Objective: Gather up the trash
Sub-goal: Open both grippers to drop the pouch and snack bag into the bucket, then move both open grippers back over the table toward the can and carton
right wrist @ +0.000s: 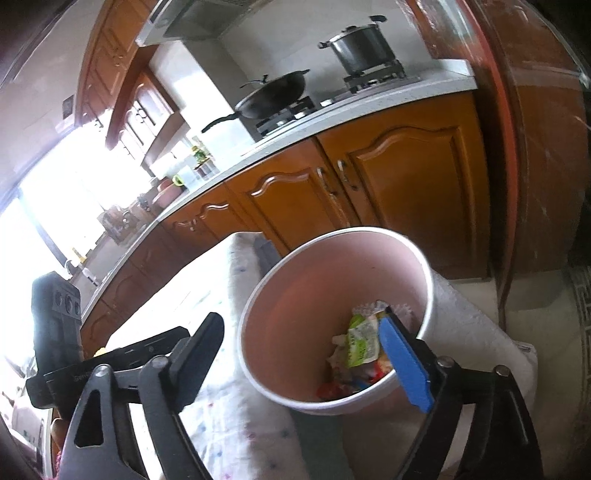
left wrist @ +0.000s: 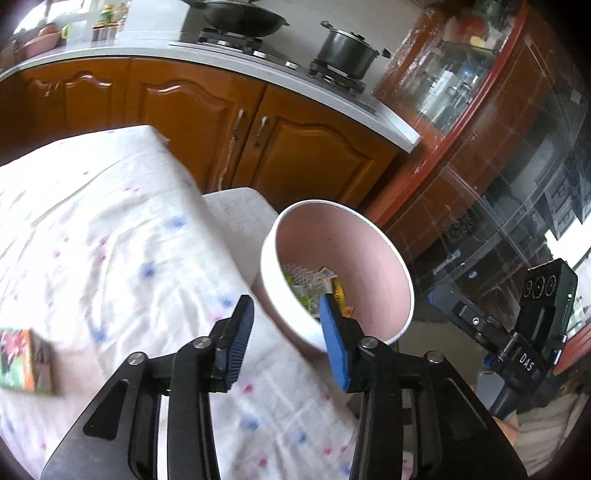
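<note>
A pink bin with a white rim [left wrist: 343, 236] stands beside the cloth-covered table [left wrist: 92, 221]. Crumpled wrappers [left wrist: 310, 284] lie at its bottom. My left gripper [left wrist: 286, 306] hovers over the table edge near the bin's rim, its blue pads [left wrist: 334, 343] apart with nothing between them. A small colourful carton [left wrist: 26, 360] lies on the cloth at the left. In the right wrist view my right gripper [right wrist: 301, 317] stands wide open above the bin [right wrist: 314, 280], empty, and a green wrapper [right wrist: 364, 341] rests among the trash inside.
Wooden kitchen cabinets [left wrist: 295, 147] with a white counter, a wok [left wrist: 240, 18] and a steel pot [left wrist: 347, 48] run behind. A glass-fronted red cabinet [left wrist: 480, 129] stands to the right. The bin sits on a white-covered stool [right wrist: 472, 332].
</note>
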A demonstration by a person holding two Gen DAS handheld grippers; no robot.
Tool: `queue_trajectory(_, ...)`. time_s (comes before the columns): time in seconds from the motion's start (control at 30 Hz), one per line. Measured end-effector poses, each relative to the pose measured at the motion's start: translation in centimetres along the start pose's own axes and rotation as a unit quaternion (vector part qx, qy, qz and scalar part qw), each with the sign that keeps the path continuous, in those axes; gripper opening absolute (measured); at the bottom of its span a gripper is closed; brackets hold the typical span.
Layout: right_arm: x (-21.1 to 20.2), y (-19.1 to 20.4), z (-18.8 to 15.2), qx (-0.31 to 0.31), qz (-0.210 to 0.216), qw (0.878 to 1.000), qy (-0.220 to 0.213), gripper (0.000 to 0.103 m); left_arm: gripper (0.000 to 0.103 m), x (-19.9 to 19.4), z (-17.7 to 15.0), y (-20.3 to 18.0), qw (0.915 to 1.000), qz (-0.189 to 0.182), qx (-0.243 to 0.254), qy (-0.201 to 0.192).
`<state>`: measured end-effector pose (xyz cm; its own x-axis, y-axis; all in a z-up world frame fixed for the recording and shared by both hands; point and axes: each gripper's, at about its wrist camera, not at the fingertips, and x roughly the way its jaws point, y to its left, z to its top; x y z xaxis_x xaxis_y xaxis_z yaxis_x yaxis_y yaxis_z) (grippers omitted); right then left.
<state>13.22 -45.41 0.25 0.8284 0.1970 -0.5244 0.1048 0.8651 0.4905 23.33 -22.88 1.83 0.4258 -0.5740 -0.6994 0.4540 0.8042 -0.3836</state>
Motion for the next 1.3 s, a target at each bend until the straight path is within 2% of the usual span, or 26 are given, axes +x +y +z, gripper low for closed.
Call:
queue_trajectory(0.13, -0.1, 1.4, -0.8, -0.012, 0.005, 1.0, 0.004, 0.092, 0.046, -1.5, -1.2, 1.3, 0.9998, 0.009, -0.014, -0.008)
queue_trajectory(0.27, -0.2, 2.5, -1.6, -0.017, 0.016, 1.0, 0.005, 0.099, 0.053, -3.2, -2.3, 2.9, 0.9993, 0.016, -0.03, -0.017)
queue_trajectory(0.37, -0.2, 3.4, -2.2, -0.023, 0.022, 0.999, 0.008, 0.099, 0.057, -4.5, -3.2, 4.1, 0.9986, 0.021, -0.042, -0.024)
queue_trajectory(0.97, 2.4, 10.7, -6.5, -0.069, 0.084, 0.993, 0.047, 0.1, 0.063, -12.0, -8.8, 9.8, 0.9913, 0.087, -0.072, -0.067)
queue_trajectory(1.3, 3.8, 14.3, -8.1, -0.102, 0.11, 0.986, 0.067, 0.1, 0.063, -15.7, -11.1, 13.5, 0.9834, 0.126, -0.098, -0.085)
